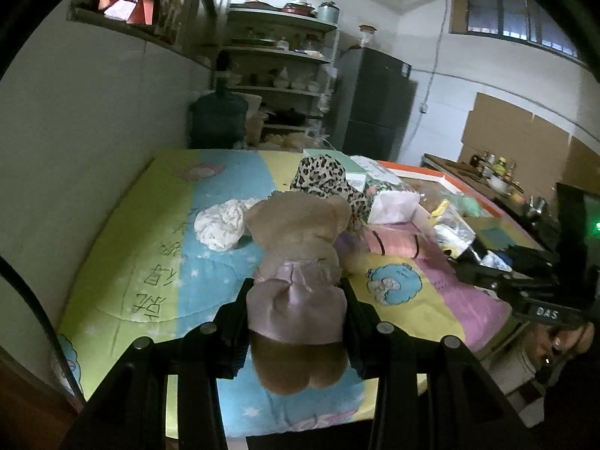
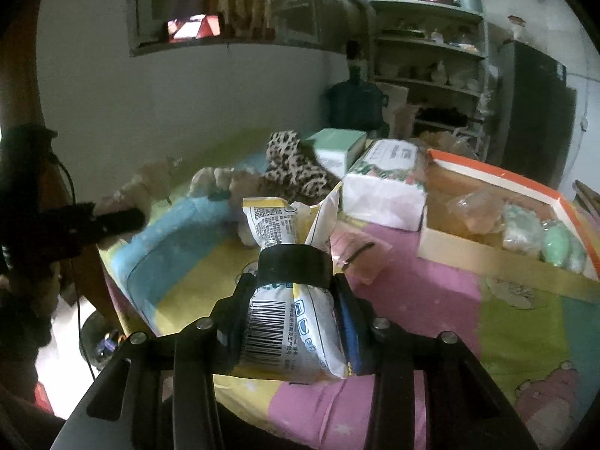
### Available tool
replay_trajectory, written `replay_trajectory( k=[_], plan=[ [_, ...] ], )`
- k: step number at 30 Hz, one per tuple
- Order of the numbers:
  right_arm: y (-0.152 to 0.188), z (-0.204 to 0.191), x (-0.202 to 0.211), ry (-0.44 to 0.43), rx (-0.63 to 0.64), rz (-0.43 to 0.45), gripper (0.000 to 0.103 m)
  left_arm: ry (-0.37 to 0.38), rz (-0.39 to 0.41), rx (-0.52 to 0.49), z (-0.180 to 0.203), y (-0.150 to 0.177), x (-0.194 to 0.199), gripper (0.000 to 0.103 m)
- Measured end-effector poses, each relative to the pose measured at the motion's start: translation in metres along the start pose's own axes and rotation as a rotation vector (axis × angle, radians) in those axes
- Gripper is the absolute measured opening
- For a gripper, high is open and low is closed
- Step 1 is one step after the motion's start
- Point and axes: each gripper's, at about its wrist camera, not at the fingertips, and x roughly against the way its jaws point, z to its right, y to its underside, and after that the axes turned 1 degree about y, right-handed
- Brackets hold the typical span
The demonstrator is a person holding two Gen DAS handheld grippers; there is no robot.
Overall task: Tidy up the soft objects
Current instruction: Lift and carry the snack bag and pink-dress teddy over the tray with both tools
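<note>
Two grippers are engaged, each loaded with one item. Left gripper (image 1: 296, 315): jaws partly closed and pressing on either side of a brown teddy bear (image 1: 300, 247) in a pink skirt, held at its lower body with the head pointing away over the bed (image 1: 150, 262). Whether the bear is fully clear of the quilt cannot be told. Right gripper (image 2: 292, 311): jaws clamped on a white and yellow snack bag (image 2: 288, 300) bound with a black band (image 2: 294, 264); the bag stands between them, above the quilt.

Progress, as judged: early to midway. An orange-rimmed box (image 2: 498, 262) at the right side of the bed already contains several soft things, roughly four, in clear wrap, pale and green; an exact count is not possible. I take it to be the collection point, though nothing confirms that. Neither held item has been deposited.

Remaining loose on the bed, counted:
- one crumpled white cloth (image 1: 221, 227), just beside the bear
- one leopard-print item (image 1: 326, 180), behind the bear's head
- one pink pouch (image 2: 356, 253), near the bag
- one tissue pack (image 2: 386, 191), just beside the box
- one green carton (image 2: 339, 146), behind the tissue pack

Further plush shapes near the leopard print are blurred in the right wrist view; their number is uncertain.
</note>
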Motion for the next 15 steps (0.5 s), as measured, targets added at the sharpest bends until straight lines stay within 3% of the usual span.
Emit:
replay_trajectory(
  k=[5, 15],
  plan=[
    [0.0, 0.01, 0.015, 0.026, -0.036, 0.035, 0.042, -0.034, 0.034, 0.008, 0.017, -0.007, -0.001, 0.042],
    [0.0, 0.047, 0.047, 0.095, -0.1, 0.094, 0.043, -0.006, 0.043, -0.02, 0.064, -0.032, -0.019, 0.042]
  ],
)
